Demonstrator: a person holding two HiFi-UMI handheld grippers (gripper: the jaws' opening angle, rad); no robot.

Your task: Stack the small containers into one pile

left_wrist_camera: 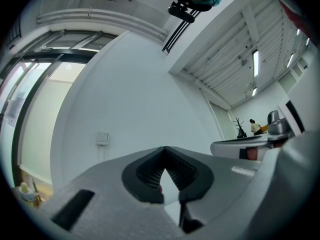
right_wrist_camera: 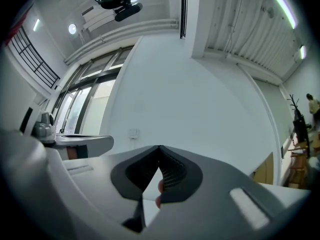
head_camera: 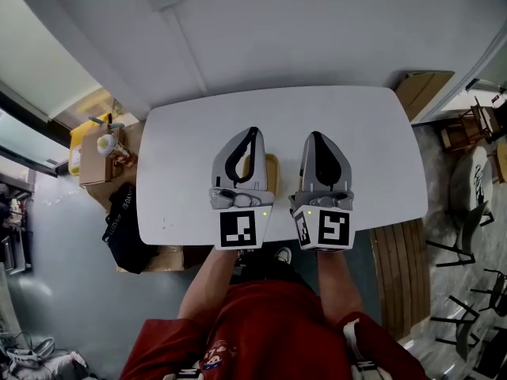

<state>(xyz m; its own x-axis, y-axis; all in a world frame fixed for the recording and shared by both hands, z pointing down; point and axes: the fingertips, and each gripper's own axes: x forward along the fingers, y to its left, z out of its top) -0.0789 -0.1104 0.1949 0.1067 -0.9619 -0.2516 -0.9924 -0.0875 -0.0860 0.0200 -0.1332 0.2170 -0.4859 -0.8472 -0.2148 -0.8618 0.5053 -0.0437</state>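
In the head view both grippers are held side by side over the near half of a white table [head_camera: 356,133]. My left gripper [head_camera: 253,131] is shut, its jaw tips meeting with nothing between them. My right gripper [head_camera: 315,136] is shut and empty too. A tan, shallow container [head_camera: 272,174] lies on the table under and between the grippers, mostly hidden by the left one. In the left gripper view my left gripper [left_wrist_camera: 164,149] points up at a white wall, and in the right gripper view my right gripper [right_wrist_camera: 159,148] does the same. No container shows in either gripper view.
A cardboard box [head_camera: 99,161] with small items and a black bag [head_camera: 127,224] stand on the floor left of the table. A wooden board [head_camera: 420,89] leans at the far right corner, with chairs [head_camera: 467,236] beyond it. A wall switch [left_wrist_camera: 102,138] is ahead.
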